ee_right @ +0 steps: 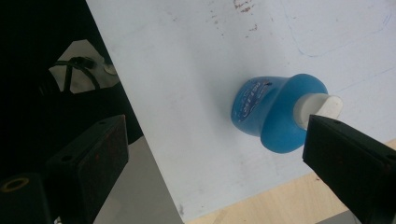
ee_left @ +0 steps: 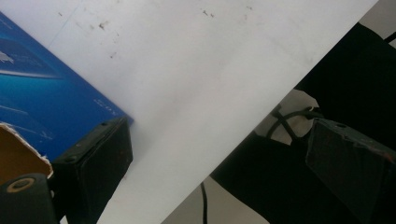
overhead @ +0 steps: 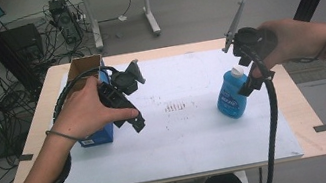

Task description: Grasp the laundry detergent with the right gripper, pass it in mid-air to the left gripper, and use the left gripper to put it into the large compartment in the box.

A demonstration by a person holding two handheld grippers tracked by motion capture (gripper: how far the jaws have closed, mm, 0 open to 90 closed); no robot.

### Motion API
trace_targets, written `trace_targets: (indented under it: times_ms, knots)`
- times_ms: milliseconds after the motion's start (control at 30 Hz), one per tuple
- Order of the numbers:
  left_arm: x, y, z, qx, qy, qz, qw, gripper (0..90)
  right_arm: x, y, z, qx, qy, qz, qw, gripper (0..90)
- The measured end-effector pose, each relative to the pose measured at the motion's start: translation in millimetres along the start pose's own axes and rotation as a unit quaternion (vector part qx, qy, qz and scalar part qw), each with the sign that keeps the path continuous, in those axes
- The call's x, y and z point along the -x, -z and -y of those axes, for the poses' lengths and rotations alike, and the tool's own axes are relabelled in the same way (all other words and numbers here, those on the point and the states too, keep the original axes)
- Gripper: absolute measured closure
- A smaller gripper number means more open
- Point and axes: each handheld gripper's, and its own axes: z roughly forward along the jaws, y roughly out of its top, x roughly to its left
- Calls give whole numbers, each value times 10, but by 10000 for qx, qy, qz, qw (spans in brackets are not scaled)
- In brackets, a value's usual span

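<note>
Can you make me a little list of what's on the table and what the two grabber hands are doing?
table cover: white sheet
left side: blue box, top open, standing
right side: blue bottle with white cap, standing
left gripper: fingers open, beside the box, holding nothing
right gripper: fingers open, above the bottle, holding nothing
middle of sheet: small dark marks

High view overhead facing forward, gripper views close, steep downward, sharing white mat [overhead: 189,137]
</note>
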Motion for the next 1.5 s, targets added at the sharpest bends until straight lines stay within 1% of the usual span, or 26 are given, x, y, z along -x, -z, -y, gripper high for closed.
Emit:
trace_targets:
  times_ms: [67, 167, 400, 433, 500, 633, 767, 933, 1067, 1267, 1367, 1433, 1500]
  knots:
    - [1, -4, 4, 4, -14, 10, 10000, 75, -5, -9, -7, -12, -29, -8, 10000, 69]
    - [0, -4, 7, -1, -7, 27, 10000, 75, -7, -13, -19, -36, 6, -17, 10000, 69]
    - [-25, 7, 21, 16, 26, 35, 10000, 74, -1, -34, -41, -48, -5, -37, 10000, 69]
    - [-29, 9, 23, 24, 38, 40, 10000, 74, 1, -40, -40, -53, 43, -29, 10000, 69]
    - [-32, 5, 18, 15, 17, 38, 10000, 74, -6, -36, -42, -68, -5, -12, 10000, 69]
    - [-31, -6, 4, -10, 7, 41, 10000, 74, -3, -16, -8, -20, -6, 4, 10000, 70]
    - [-33, -15, 1, 7, 13, 55, 10000, 74, -4, -1, 25, -34, -32, 13, 10000, 70]
    - [-13, -41, -1, -5, 32, 8, 10000, 74, -6, 18, 66, -70, -87, 55, 9999, 67]
    - [-13, -58, -3, -9, 21, 37, 10000, 74, -6, 47, 117, -51, -85, 88, 9999, 67]
    - [-4, -72, 14, 18, 19, 56, 10000, 74, -32, 73, 176, -56, -153, 137, 9998, 67]
    - [2, -79, 35, 50, 62, 58, 10000, 74, -38, 66, 215, -47, -186, 137, 9997, 67]
    - [-2, -87, 43, 51, 46, 94, 9999, 75, -40, 51, 248, -30, -208, 143, 9997, 66]
    - [7, -93, 49, 51, 48, 81, 9999, 74, -47, 33, 278, -37, -234, 147, 9996, 66]
